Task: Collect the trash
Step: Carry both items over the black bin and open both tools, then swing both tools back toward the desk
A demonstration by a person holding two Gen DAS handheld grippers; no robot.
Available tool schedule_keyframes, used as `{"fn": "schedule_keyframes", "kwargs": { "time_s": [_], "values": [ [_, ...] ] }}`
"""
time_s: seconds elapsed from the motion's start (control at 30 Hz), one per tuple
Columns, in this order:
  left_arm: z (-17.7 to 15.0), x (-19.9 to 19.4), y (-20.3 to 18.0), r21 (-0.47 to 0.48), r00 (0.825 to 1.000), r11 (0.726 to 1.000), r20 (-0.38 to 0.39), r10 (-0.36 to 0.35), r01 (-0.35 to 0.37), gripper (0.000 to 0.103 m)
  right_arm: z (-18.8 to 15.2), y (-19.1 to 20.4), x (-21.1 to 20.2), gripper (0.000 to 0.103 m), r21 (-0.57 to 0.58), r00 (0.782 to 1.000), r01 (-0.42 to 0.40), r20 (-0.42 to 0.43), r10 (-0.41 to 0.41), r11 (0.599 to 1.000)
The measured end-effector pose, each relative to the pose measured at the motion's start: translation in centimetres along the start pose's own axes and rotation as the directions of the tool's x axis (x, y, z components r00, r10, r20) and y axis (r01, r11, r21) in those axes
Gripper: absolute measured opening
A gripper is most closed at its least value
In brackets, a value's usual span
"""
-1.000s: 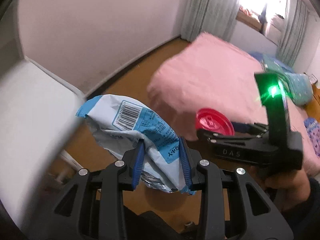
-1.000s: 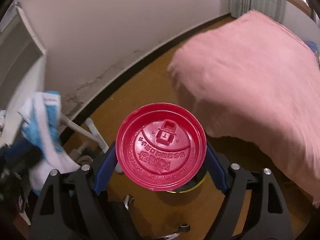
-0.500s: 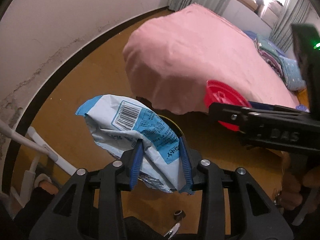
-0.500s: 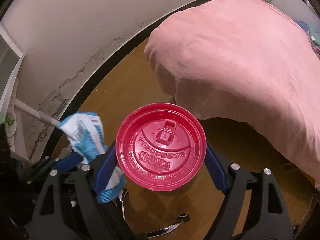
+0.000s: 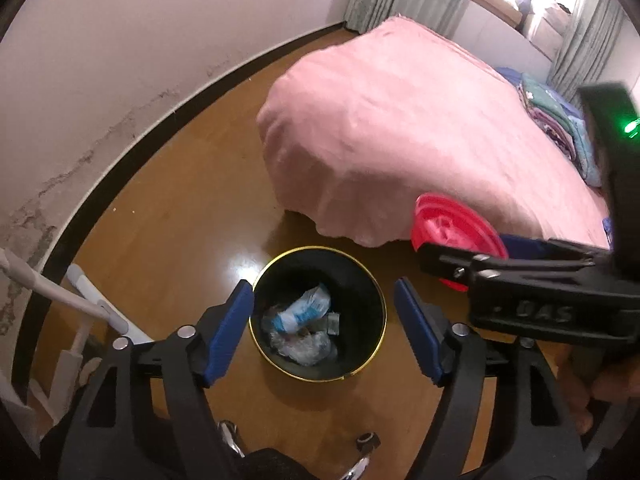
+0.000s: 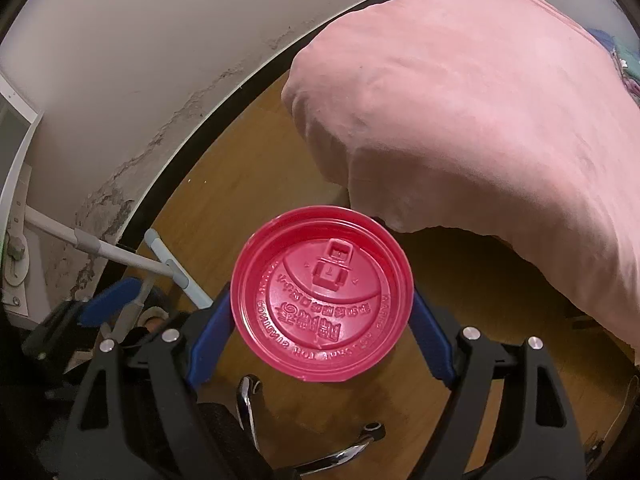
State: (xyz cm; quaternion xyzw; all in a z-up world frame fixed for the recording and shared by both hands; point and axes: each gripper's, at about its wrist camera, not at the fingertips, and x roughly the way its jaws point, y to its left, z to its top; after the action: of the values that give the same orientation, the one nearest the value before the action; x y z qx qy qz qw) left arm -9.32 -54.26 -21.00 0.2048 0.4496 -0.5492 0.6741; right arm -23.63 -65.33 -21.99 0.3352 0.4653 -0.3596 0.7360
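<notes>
My left gripper [image 5: 324,320] hangs over the black bin [image 5: 262,280], its jaws spread wide with nothing between them; a blue and white wrapper [image 5: 302,310] lies inside on other crumpled scraps; my right gripper [image 6: 320,326] has its blue pads pressed on the rim of a red cup lid [image 6: 322,294], held flat-on to the camera, and in the left view the lid sits off to the right of the bin, nearer the pink bedspread [image 5: 400,120] than the opening; the risk I see is release from here: a light, flat lid could sail or roll, landing on the wooden floor [image 5: 180,220] or under the bed; it may also catch the gold rim and bounce out; I would bring it over the opening first
</notes>
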Motion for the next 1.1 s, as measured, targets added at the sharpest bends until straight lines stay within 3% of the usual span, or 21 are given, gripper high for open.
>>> {"fn": "schedule_keyframes", "kwargs": {
  "time_s": [0.1,0.23,0.5,0.57,0.77,0.93,1.03,1.1],
  "values": [
    [-0.1,-1.6,0.0,0.018,1.0,1.0,0.019,0.016,-0.017,0.074,0.1,0.3,0.4,0.08,0.005,1.0,-0.011,-0.012,0.011,1.0],
    [-0.1,-3.8,-0.1,0.056,0.997,0.997,0.06,0.056,-0.059,0.08,0.9,-0.5,-0.7,0.08,0.072,0.998,-0.048,0.037,0.045,0.996],
    [-0.6,-6.6,2.2,-0.006,0.995,0.997,0.068,0.079,-0.079,0.081,1.3,1.2,1.6,0.081,0.021,0.999,-0.016,-0.035,0.017,1.0],
    [-0.7,-7.5,2.4,-0.006,0.993,0.996,0.08,0.092,-0.092,0.086,1.6,1.4,1.8,0.088,0.025,0.999,-0.011,-0.036,0.012,1.0],
    [-0.9,-10.5,3.2,-0.035,0.985,0.991,0.112,0.129,-0.126,0.089,1.9,2.3,1.9,0.089,0.019,1.0,-0.009,-0.022,0.009,1.0],
    [-1.4,-14.5,4.1,-0.057,0.973,0.982,0.137,0.186,-0.18,0.089,2.5,5.5,0.8,0.089,-0.063,1.0,-0.007,0.025,0.008,0.998],
    [-2.3,-18.6,5.0,-0.063,0.958,0.972,0.162,0.236,-0.228,0.09,2.5,8.7,-1.6,0.089,-0.15,0.995,-0.01,0.102,0.025,0.989],
    [-3.2,-22.1,6.6,-0.088,0.964,0.975,0.159,0.214,-0.202,0.091,2.3,11.2,-3.7,0.089,-0.204,0.986,-0.03,0.153,0.062,0.978]
  ]
}}
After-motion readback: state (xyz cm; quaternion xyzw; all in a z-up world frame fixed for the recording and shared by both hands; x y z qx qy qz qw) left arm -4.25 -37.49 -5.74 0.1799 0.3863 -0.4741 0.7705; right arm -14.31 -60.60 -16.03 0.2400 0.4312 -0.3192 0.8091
